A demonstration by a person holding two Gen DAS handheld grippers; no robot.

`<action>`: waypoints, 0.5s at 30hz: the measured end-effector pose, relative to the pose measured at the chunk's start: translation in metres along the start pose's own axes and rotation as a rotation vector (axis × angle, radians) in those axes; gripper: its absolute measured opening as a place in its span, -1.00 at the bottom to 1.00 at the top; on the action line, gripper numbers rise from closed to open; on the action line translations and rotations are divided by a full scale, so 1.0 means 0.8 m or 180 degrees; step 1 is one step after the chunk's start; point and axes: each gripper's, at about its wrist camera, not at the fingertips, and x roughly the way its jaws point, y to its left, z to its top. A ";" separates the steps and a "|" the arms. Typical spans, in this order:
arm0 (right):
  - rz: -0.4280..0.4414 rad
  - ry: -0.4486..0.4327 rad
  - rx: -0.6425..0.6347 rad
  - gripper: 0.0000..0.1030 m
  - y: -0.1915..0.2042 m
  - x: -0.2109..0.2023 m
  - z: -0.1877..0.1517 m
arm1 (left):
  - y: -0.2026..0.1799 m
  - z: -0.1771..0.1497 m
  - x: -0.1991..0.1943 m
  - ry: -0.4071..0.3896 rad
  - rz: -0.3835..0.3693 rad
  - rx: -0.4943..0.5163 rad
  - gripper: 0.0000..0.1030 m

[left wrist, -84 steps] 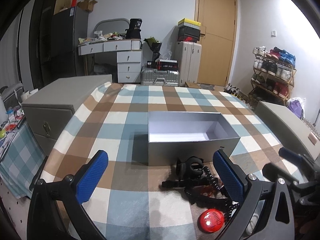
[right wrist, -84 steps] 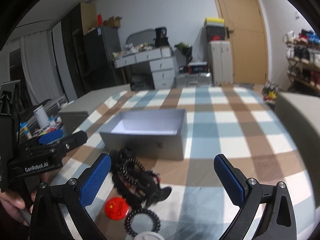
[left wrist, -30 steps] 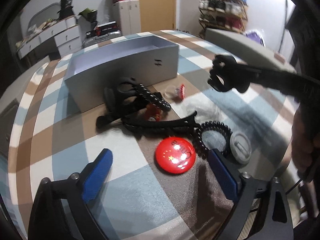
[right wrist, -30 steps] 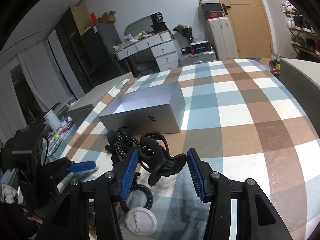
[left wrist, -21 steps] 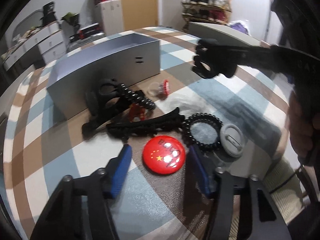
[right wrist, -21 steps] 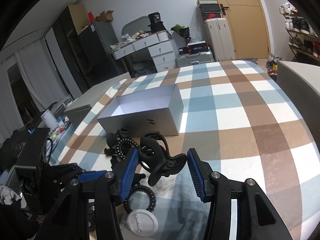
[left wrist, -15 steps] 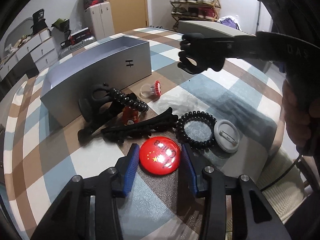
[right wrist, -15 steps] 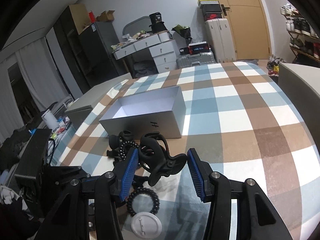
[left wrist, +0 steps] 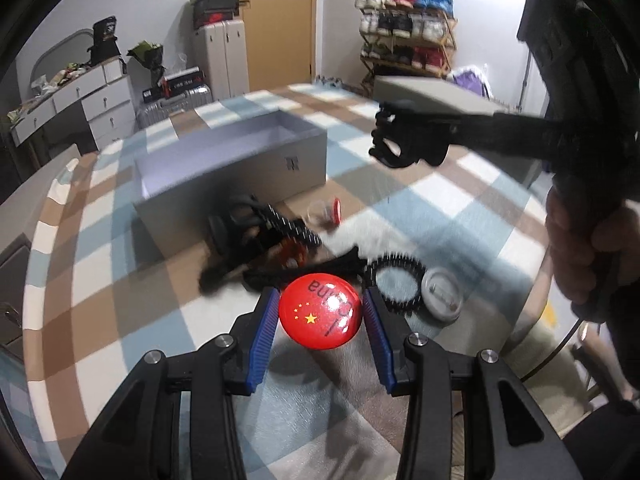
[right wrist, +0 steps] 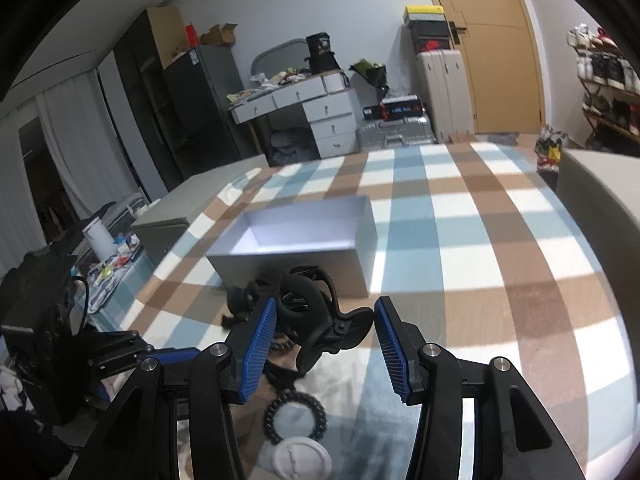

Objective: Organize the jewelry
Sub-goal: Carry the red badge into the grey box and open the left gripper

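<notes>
Where half a second ago the left gripper [left wrist: 320,312] stood with its blue pads just either side of the red badge [left wrist: 320,311] as it lay on the checked cloth [left wrist: 132,276], both pads now press its rim and the badge faces the camera, apparently raised off the cloth. The right gripper [right wrist: 322,330] has kept its clamp on the black claw clip [right wrist: 316,320], and from the left wrist view that clip [left wrist: 400,142] hangs in the air nearer the grey box [left wrist: 236,172] than it did, though not over its opening. The open box [right wrist: 304,236] sits on the cloth with its pale inside bare as far as can be seen. Just in front of its near wall lies a blurred tangle of black hair pieces [left wrist: 264,240] with something red among them, and beside that a small clear item with a red end [left wrist: 326,213]. Between the tangle and the left gripper's right pad sit a black spiral hair tie [left wrist: 396,276] and, just beside it, a white round badge back [left wrist: 442,294]. On the red badge are yellow stars and dark lettering that looks like "China", seen upside down. The box wall carries a small dark mark too blurred to read.
</notes>
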 end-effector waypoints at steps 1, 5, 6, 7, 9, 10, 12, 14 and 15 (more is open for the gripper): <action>0.0010 -0.0012 -0.0017 -0.03 0.003 -0.001 0.004 | 0.002 0.003 -0.004 -0.0044 0.0017 -0.0029 -0.28; 0.0042 -0.0086 -0.0166 -0.03 0.022 -0.003 0.023 | 0.019 0.021 -0.018 -0.0220 0.0072 -0.0177 -0.28; 0.0047 -0.0100 -0.0206 -0.03 0.027 -0.003 0.029 | 0.025 0.025 -0.020 -0.0253 0.0095 -0.0207 -0.28; 0.0058 -0.0110 -0.0237 -0.03 0.031 -0.001 0.033 | 0.030 0.030 -0.022 -0.0291 0.0131 -0.0244 -0.28; 0.0075 -0.0127 -0.0289 -0.03 0.039 0.003 0.043 | 0.042 0.038 -0.023 -0.0350 0.0195 -0.0323 -0.28; 0.0071 -0.0129 -0.0306 -0.03 0.040 0.005 0.046 | 0.049 0.043 -0.022 -0.0367 0.0215 -0.0359 -0.28; 0.0048 -0.0135 -0.0368 -0.03 0.046 0.014 0.057 | 0.063 0.053 -0.020 -0.0427 0.0247 -0.0411 -0.28; -0.0037 -0.0154 -0.0433 -0.03 0.049 0.023 0.066 | 0.075 0.058 -0.018 -0.0471 0.0252 -0.0457 -0.28; -0.0071 -0.0145 -0.0450 -0.03 0.050 0.029 0.071 | 0.079 0.061 -0.016 -0.0468 0.0284 -0.0462 -0.28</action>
